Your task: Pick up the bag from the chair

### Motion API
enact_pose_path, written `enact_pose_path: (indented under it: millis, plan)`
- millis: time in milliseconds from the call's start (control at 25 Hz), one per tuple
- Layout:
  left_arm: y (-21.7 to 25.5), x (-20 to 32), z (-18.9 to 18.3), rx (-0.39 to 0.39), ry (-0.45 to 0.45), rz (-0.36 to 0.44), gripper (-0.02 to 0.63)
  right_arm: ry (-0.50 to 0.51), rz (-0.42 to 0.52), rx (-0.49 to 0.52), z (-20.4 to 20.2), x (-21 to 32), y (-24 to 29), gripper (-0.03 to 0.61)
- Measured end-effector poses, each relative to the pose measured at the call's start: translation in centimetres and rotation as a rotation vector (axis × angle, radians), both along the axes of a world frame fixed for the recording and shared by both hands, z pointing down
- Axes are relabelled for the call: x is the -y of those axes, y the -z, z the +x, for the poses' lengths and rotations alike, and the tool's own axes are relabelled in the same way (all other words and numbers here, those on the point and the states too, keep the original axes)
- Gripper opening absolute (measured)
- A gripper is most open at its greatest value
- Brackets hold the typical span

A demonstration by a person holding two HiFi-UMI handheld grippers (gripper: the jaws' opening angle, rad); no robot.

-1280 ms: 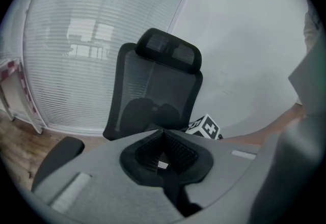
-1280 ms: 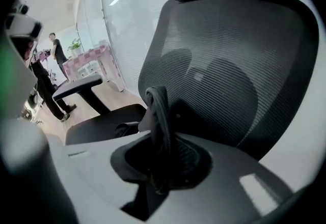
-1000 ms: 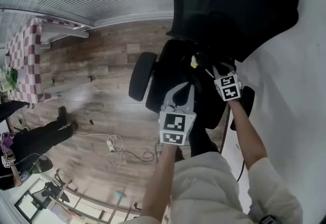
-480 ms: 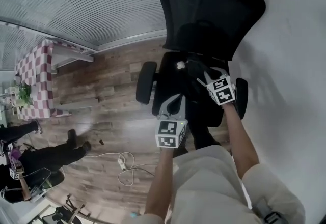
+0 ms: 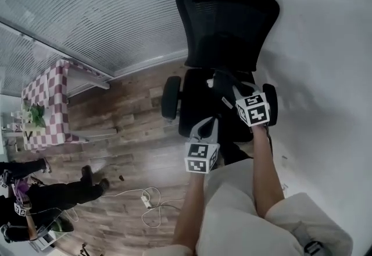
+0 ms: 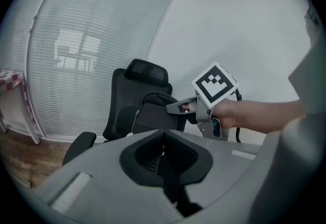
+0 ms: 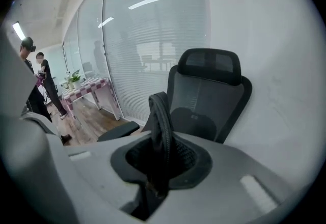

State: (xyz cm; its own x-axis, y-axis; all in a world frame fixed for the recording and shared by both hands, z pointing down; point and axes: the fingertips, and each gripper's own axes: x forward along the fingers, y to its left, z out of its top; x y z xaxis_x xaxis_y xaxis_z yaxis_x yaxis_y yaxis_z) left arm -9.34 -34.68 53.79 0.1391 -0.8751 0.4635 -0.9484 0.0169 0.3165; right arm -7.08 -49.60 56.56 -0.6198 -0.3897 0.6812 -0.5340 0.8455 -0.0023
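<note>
No words, brands, numbers or signs can be read anywhere. The only print is black-and-white square patterns on the cube [image 5: 201,157] of the left gripper [image 5: 207,124] and the cube [image 5: 254,110] of the right gripper [image 5: 226,85], and these hold no letters.

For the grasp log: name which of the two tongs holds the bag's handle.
The right tongs: the black bag handle is pinched between them and loops up ahead. The left tongs are shut on nothing.

Backrest [image 5: 229,22] blocks the far side; armrests [image 5: 171,98] flank the seat [image 5: 196,106] (white wall [image 5: 325,74] close right); room opens leftward over floor [image 5: 128,103].
</note>
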Motion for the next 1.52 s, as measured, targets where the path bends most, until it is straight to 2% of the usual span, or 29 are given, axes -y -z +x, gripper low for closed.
enact_pose_path:
  millis: [280, 560, 720, 1000, 1160, 1320, 1520]
  plan:
    - [2.3, -4.5, 0.8, 0.052, -0.063, 0.036, 0.006, 0.035, 0.062, -0.015, 1.4, -3.9, 4.2, 0.058]
    - [4.9, -8.1, 0.9, 0.109, -0.123, 0.075, 0.006, 0.068, 0.07, 0.062, 1.6, -8.5, 6.7, 0.058]
    - [4.8, -10.1, 1.7, 0.14, -0.191, 0.074, 0.006, 0.1, 0.06, 0.06, 0.5, -11.1, 6.7, 0.058]
    - [5.9, -11.5, 1.0, 0.136, -0.213, 0.074, 0.006, 0.165, 0.043, 0.039, -1.1, -13.4, 6.1, 0.057]
    - [6.2, -11.7, 0.9, 0.104, -0.229, 0.091, 0.006, 0.143, 0.066, 0.053, -1.1, -13.1, 6.3, 0.057]
    - [5.3, -12.0, 0.6, 0.091, -0.237, 0.073, 0.006, 0.107, 0.074, 0.082, -0.6, -13.1, 5.2, 0.057]
    - [4.9, -12.1, 0.9, 0.058, -0.226, 0.067, 0.006, 0.102, 0.05, 0.051, 1.1, -13.3, 4.2, 0.057]
